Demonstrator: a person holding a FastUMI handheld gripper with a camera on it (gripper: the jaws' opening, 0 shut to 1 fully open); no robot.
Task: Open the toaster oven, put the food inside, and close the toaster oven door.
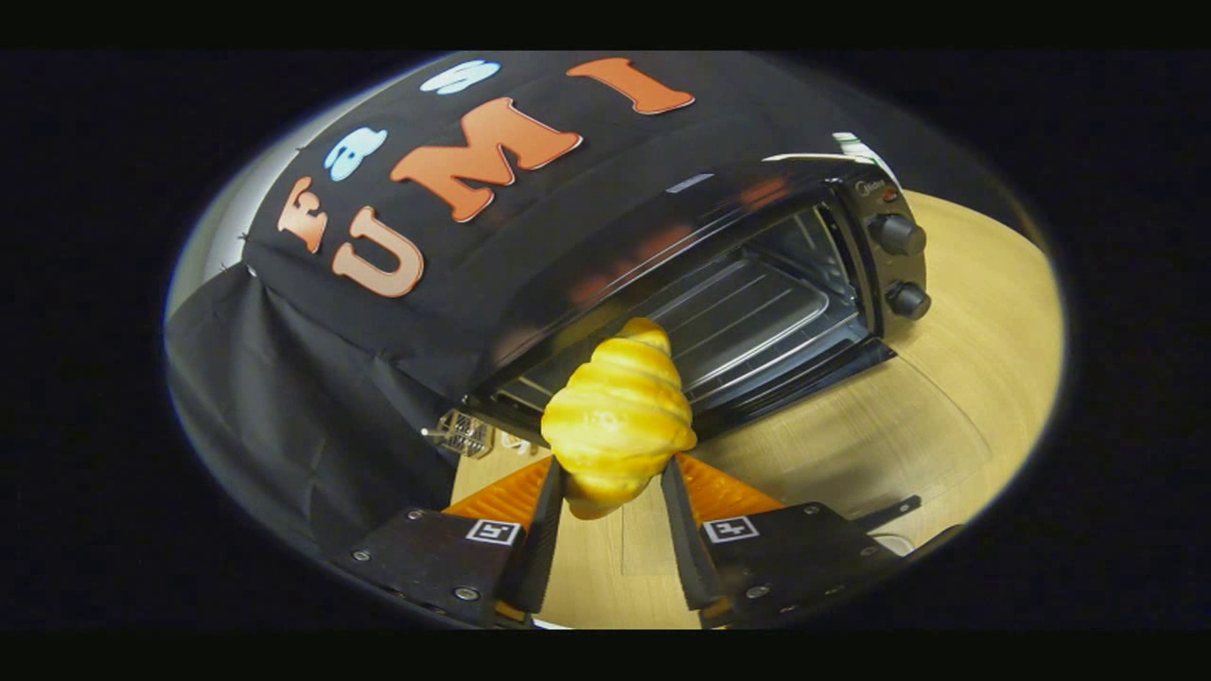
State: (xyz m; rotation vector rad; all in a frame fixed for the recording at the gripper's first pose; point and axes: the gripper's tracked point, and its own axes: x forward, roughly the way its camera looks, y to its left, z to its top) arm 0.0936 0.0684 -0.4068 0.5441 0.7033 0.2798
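A pale wooden tabletop point(956, 397) is seen under a black metal toaster oven point(757, 246), whose door is open so that the wire rack point(747, 322) inside is exposed. Two black round knobs point(899, 234) are set on its right-hand panel. A glossy golden croissant point(620, 416) is held clenched between both black-and-orange fingers of the gripper point(612, 487), raised just in front of the oven's open mouth.

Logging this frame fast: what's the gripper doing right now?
Gripper: shut on the croissant, both fingers pressing its sides, held just ahead of the open toaster oven.
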